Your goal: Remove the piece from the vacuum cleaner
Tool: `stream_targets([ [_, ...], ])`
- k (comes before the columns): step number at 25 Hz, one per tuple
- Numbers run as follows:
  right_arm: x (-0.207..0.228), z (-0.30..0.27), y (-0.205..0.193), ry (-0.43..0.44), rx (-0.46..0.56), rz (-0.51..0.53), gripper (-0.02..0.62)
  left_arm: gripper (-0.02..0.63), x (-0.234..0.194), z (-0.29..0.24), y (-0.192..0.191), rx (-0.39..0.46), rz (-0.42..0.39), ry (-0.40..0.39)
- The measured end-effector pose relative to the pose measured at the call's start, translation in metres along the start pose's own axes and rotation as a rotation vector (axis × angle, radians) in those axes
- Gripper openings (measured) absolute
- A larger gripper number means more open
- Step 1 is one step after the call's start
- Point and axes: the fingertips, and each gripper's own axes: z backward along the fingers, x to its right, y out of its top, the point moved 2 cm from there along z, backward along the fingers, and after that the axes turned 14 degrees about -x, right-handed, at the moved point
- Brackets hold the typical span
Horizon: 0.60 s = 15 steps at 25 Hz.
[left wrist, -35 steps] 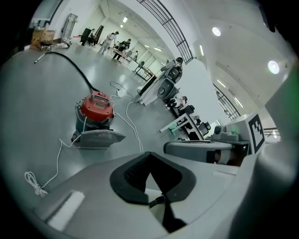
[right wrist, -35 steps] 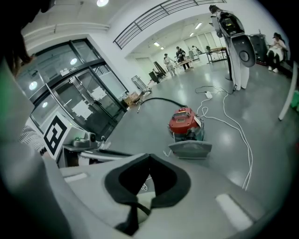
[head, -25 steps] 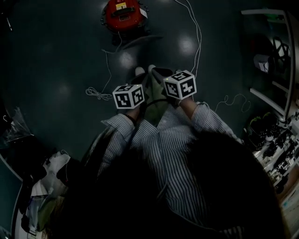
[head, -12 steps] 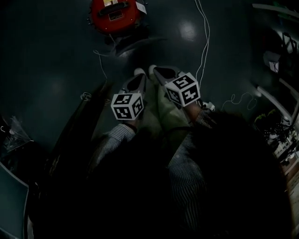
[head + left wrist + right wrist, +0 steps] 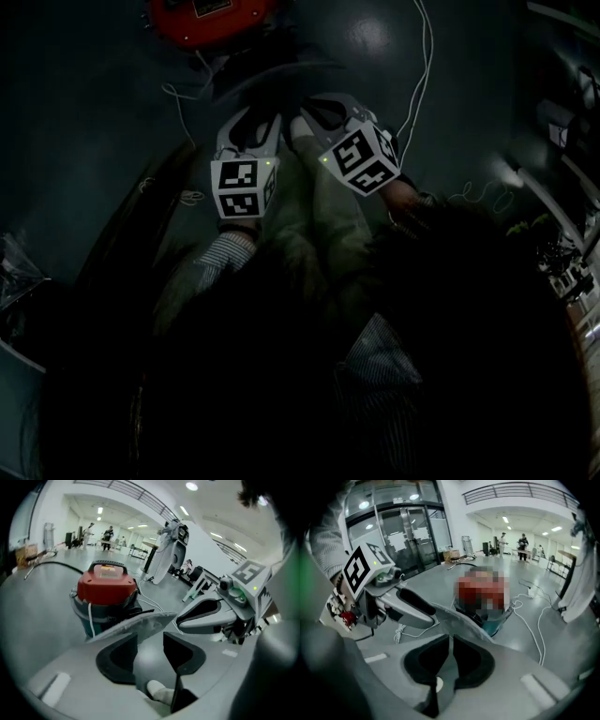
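In the head view, dark overall, the red-topped vacuum cleaner [image 5: 202,19] sits at the upper edge, left of centre, on the floor [image 5: 84,122]. The left gripper [image 5: 251,127] and the right gripper [image 5: 314,111] hang side by side below it, both aimed up the frame toward it and neither touching it. A white cable [image 5: 419,66] runs down the upper right. A striped sleeve [image 5: 220,258] shows under the left gripper's marker cube.

In the left gripper view, the jaws stand wide apart. They have just been opening, and nothing is caught between them; only floor and a pale shoe toe [image 5: 159,691] show through the gap. The vacuum cleaner [image 5: 105,597] stands left of centre, beyond the jaws and apart from them. A flat grey shape that we cannot identify lies across in front of it. The right gripper [image 5: 187,618] reaches in from the right.

In the right gripper view, the jaws are drawn nearly together, with only a thin slit between the pads and nothing in it. The vacuum cleaner's teal base [image 5: 497,624] shows at centre, past the jaws. The left gripper [image 5: 426,616] enters from the left, and the cable [image 5: 534,620] curls at right.
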Motion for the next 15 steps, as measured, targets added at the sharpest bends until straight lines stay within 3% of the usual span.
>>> stream_targets([
  [3, 0.015, -0.007, 0.01, -0.043, 0.0, 0.083, 0.021, 0.203, -0.009, -0.005, 0.024, 0.009, -0.162, 0.06],
  [6, 0.031, -0.012, 0.017, -0.087, -0.007, 0.095, 0.046, 0.226, -0.021, -0.011, 0.036, -0.016, -0.255, 0.104],
  [12, 0.041, -0.016, 0.029, -0.083, -0.01, 0.086, 0.077, 0.24, -0.045, -0.028, 0.027, -0.178, -0.41, 0.176],
  [15, 0.041, -0.017, 0.031, -0.08, -0.003, 0.082, 0.077, 0.101, -0.054, -0.037, 0.021, -0.239, -0.418, 0.19],
])
